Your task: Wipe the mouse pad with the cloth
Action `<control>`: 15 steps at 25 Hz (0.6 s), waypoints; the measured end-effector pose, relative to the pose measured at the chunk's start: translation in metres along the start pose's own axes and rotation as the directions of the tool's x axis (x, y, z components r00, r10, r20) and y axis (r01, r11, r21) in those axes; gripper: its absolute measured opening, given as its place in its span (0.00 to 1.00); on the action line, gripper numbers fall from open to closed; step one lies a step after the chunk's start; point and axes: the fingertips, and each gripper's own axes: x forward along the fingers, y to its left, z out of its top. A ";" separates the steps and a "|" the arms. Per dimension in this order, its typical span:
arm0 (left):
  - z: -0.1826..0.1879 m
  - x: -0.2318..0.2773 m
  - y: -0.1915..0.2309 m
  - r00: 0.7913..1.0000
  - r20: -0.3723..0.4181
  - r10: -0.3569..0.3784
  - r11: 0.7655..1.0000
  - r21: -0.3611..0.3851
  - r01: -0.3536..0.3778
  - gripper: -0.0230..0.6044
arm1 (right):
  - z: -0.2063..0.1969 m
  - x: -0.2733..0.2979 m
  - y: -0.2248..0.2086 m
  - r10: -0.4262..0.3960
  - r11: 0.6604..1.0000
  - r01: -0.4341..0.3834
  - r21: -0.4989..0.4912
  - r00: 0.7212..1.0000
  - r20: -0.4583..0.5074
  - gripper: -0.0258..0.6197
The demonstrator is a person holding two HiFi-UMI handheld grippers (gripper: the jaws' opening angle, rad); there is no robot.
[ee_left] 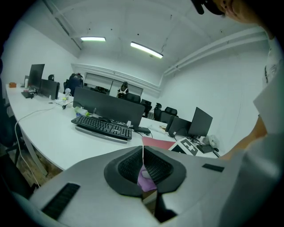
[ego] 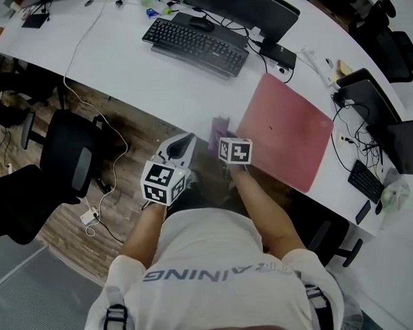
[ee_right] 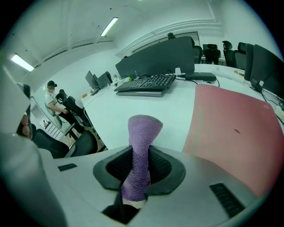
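Beside mouse pad | right gripper clamps cloth | left gripper closed, empty

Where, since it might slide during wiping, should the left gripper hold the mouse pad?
The near edge of the mouse pad, approached from the person's side, fingers level with the desk. It lies flat and thin, so only an edge gives purchase, and that one seems to reach the desk's front. The left gripper, now shut, must open first.
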 end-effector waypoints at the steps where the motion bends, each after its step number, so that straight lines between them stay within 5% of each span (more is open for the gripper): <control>1: -0.002 0.000 -0.002 1.000 -0.004 -0.001 1.000 -0.003 0.001 0.09 | -0.002 0.002 -0.004 -0.008 1.000 0.008 0.001 1.000 -0.010 0.20; 10: -0.001 0.014 -0.038 1.000 -0.008 -0.004 1.000 0.020 0.004 0.09 | -0.021 -0.009 -0.040 -0.006 0.999 0.008 0.045 0.999 -0.036 0.20; 15: -0.003 0.024 -0.077 1.000 -0.013 0.005 0.999 0.043 -0.005 0.09 | -0.028 -0.028 -0.067 -0.010 1.000 0.010 -0.017 0.999 -0.032 0.20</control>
